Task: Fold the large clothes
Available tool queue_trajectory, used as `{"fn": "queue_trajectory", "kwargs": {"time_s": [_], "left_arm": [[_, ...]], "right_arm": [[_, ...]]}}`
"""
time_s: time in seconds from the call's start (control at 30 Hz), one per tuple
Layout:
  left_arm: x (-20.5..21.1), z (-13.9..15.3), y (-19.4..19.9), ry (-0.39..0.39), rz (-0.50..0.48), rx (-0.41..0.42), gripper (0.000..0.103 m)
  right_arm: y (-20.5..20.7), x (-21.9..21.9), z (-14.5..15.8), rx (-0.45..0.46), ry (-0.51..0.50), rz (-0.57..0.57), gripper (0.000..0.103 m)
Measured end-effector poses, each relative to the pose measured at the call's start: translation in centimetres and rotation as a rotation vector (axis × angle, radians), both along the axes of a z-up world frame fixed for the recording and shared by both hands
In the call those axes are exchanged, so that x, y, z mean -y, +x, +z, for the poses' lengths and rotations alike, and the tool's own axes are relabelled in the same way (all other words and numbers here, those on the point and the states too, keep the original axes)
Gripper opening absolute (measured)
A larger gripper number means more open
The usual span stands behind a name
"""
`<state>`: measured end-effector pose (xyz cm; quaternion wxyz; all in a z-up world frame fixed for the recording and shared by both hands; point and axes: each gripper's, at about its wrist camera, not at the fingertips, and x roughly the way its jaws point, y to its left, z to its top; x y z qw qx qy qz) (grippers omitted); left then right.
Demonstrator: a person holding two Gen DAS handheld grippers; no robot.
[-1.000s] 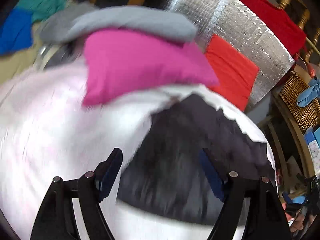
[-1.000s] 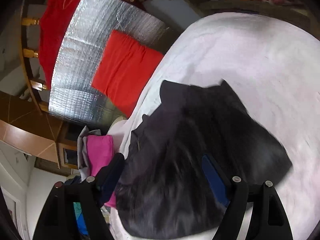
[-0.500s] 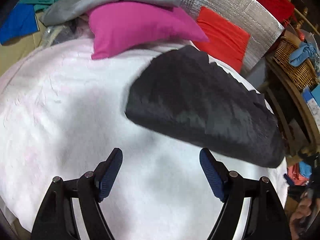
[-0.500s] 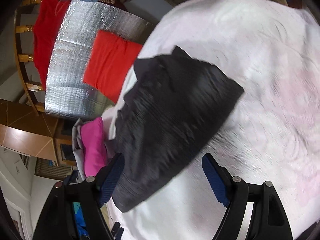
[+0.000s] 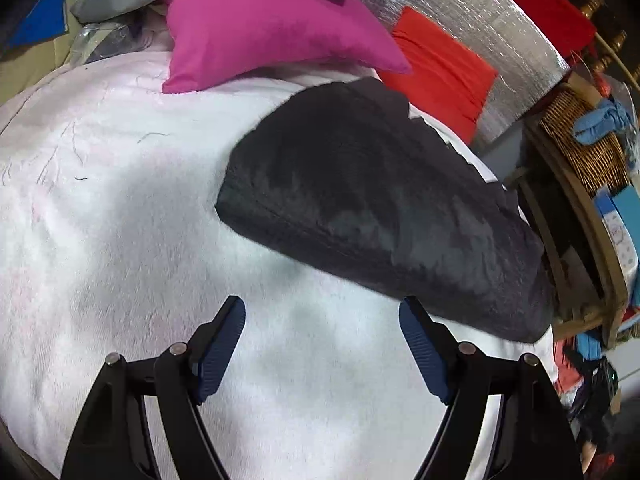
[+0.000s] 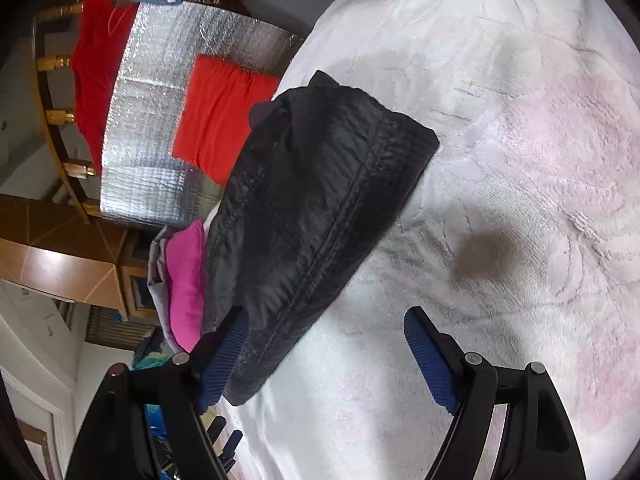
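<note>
Both pairs of jaws stand released, with nothing clasped. The left gripper (image 5: 322, 322) hovers over bare white towel (image 5: 120, 240), the folded black garment (image 5: 372, 216) lying just beyond its right pad. The right gripper (image 6: 324, 334) has that garment's (image 6: 316, 208) near end beside its left pad. Behind lie a pink cushion (image 5: 264, 36), a red cloth (image 5: 436, 72) and silver foil sheet (image 6: 160, 120).

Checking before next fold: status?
Both hand-held grippers open, empty: left, right. Black garment folded on white towel. Pink cushion behind, not blocking.
</note>
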<state>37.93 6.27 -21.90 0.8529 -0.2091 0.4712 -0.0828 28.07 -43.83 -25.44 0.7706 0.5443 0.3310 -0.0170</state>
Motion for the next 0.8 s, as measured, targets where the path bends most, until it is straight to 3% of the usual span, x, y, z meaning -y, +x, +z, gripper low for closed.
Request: {"fn": "queue_trajectory", "kwargs": {"time_s": [0.37, 0.63, 0.8], "left_arm": [[0.6, -1.4, 2.6, -0.142, 0.038, -0.019, 0.080], [-0.5, -2.7, 5.3, -0.247, 0.159, -0.045, 0.080], [-1.4, -4.5, 6.8, -0.353, 0.202, -0.098, 0.080]], "right_arm": [[3.2, 1.8, -0.8, 0.021, 0.052, -0.017, 0.083], [6.6, 3.3, -2.4, 0.041, 0.108, -0.090, 0.084], [8.1, 3.0, -2.0, 0.069, 0.075, -0.111, 0.085]]}}
